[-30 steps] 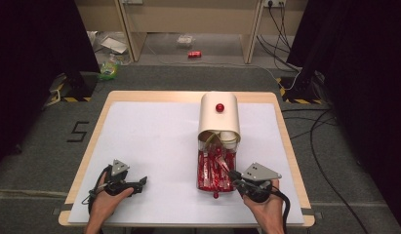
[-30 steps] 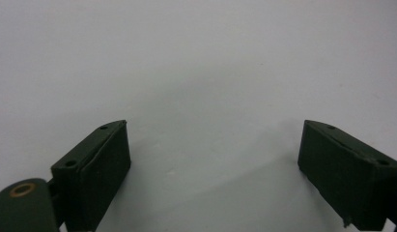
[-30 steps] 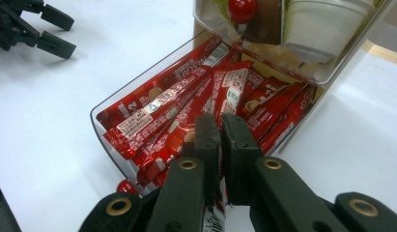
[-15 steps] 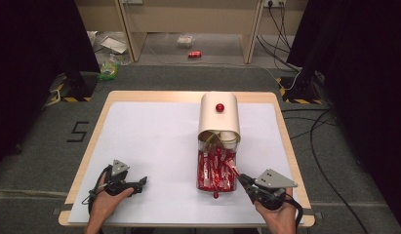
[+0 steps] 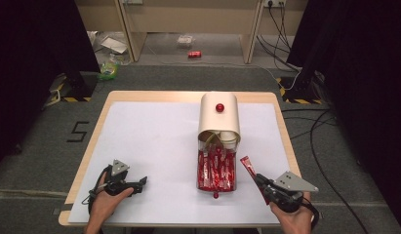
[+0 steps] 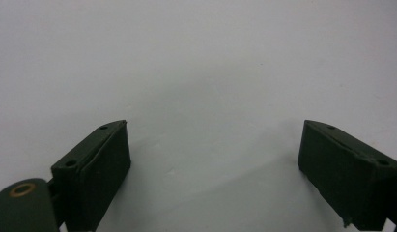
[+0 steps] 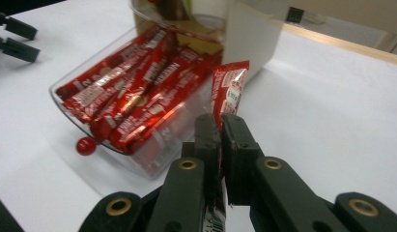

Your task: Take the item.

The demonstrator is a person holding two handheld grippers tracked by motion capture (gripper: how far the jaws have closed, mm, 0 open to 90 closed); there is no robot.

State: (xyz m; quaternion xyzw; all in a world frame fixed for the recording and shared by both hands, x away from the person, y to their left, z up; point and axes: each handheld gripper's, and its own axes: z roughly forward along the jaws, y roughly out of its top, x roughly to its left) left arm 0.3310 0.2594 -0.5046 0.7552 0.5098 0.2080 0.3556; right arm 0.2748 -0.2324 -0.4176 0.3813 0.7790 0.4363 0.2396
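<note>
Pinching 1 red sachet point(image 7: 230, 87) by its lower end, the right gripper point(image 5: 263, 185) sits just right of the clear tray point(image 5: 216, 189) — long axis pointing up-left — while the left gripper point(image 5: 142, 181) gapes empty over the counter point(image 5: 154, 141).

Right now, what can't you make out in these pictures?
- Print on the red packets: blurred in the right gripper view, too small in the high view.
- Lower end of the held packet: hidden between the right gripper fingers.
- What sits inside the cream cover: hidden by its wall.
- Left gripper body: cut off by the bottom edge.
</note>
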